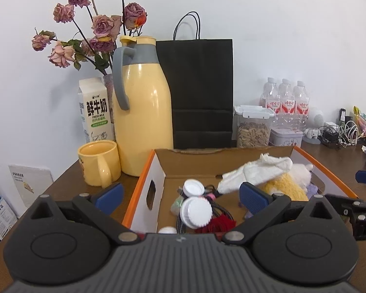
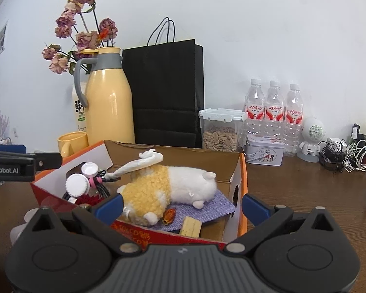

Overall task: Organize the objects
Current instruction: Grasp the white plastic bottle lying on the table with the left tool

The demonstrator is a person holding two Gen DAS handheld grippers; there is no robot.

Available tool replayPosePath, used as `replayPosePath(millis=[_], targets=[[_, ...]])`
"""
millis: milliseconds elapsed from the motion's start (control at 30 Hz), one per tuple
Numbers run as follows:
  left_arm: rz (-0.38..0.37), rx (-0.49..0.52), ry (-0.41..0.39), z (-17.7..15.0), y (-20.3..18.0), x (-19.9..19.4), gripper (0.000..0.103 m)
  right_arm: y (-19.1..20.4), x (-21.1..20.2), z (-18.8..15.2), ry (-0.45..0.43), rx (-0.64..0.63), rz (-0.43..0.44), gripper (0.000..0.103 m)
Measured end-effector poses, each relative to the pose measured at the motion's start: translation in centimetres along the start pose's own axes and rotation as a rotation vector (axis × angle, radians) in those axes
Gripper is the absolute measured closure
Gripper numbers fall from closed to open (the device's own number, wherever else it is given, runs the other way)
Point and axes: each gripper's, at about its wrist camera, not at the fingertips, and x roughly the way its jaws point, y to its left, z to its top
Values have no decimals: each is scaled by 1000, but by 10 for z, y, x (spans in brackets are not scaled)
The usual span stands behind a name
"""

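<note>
An open cardboard box with orange edges stands on the brown table. It holds a yellow and white plush toy, a white cloth, white-capped bottles, dark cables, a red flower, a purple cloth and a small yellow block. My left gripper is open and empty over the box's left end. My right gripper is open and empty over the box's right near corner.
Behind the box stand a yellow mug, a yellow thermos, a milk carton, dried roses, a black paper bag, a seed jar, water bottles, a tin, a small speaker robot and tangled chargers.
</note>
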Motion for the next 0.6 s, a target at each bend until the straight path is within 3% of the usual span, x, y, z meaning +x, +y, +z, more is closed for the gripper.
replayPosePath(millis=[600], targets=[[-68,-54,319,-29,-15,-9,0,-8,-33,-31,73,-8,20,0]])
